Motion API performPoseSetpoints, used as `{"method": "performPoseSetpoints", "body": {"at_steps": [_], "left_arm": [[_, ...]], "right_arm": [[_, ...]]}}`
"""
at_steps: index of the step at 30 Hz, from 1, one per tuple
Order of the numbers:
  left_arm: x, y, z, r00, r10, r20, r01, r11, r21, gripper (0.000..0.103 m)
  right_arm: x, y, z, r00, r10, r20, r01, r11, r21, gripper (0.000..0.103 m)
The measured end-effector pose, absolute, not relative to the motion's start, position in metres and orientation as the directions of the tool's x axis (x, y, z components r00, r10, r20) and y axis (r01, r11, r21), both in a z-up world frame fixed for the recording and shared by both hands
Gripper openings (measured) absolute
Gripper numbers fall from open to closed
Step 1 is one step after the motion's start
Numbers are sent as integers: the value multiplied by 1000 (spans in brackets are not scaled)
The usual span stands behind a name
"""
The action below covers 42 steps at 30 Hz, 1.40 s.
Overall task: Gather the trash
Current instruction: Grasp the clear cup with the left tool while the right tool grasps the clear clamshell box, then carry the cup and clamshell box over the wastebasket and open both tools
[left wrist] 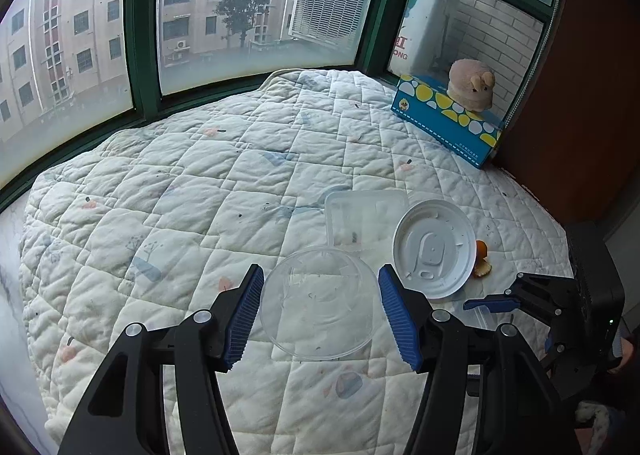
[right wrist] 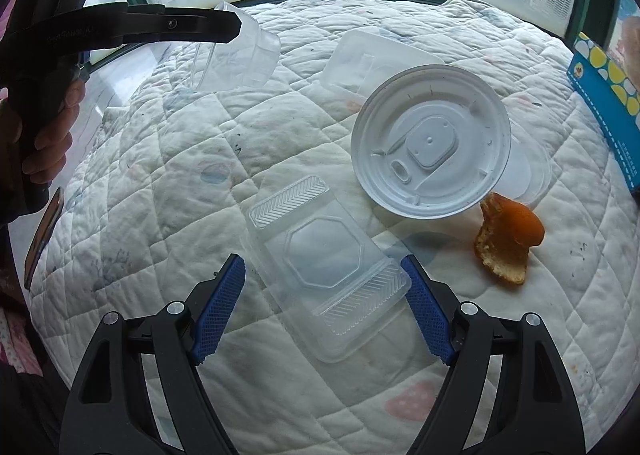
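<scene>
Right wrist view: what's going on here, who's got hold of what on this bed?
A person is clearing plastic rubbish off a quilted bed with two handheld grippers. The left gripper holds a clear plastic cup between its jaws, lifted above the quilt. The right gripper is open, its jaws either side of a clear rectangular lid lying flat, not yet gripped. A white round lid, another clear container and an orange peel are still on the quilt.

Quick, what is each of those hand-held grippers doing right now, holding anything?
Left hand-held gripper: holding a clear plastic cup between its pads.
Right hand-held gripper: open, empty, poised around a clear rectangular lid lying on the quilt.
</scene>
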State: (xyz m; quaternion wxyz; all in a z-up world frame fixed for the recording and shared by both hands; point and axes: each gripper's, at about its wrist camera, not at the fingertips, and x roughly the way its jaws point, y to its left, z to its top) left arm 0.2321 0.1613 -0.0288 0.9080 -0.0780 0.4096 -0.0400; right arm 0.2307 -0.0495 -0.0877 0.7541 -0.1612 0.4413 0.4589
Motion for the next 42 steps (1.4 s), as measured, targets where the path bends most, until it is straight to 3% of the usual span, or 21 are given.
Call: {"method": "performPoseSetpoints", "body": {"at_steps": [2,10,29,42], "left_arm": [[232,161,-31,658,-136,-741,3,984,-178,57],[228,149,-29,662,-152,-734,17,982,-188,57],[187,90,4,692,-236,-682,133,971,-201,57],[176,-4,19,662,-361,-657,303,931,-206,57]], "right_arm": [[227,-50,-87,196,548,-813,-838,524,152,67],[208,-59,-83,231,529,-817,-825,552,123,58],[157,-132,-40,382,573,-725,-643,728,237,56],[125,-250,-19,563,469,-681,-434,868,240,56]]}}
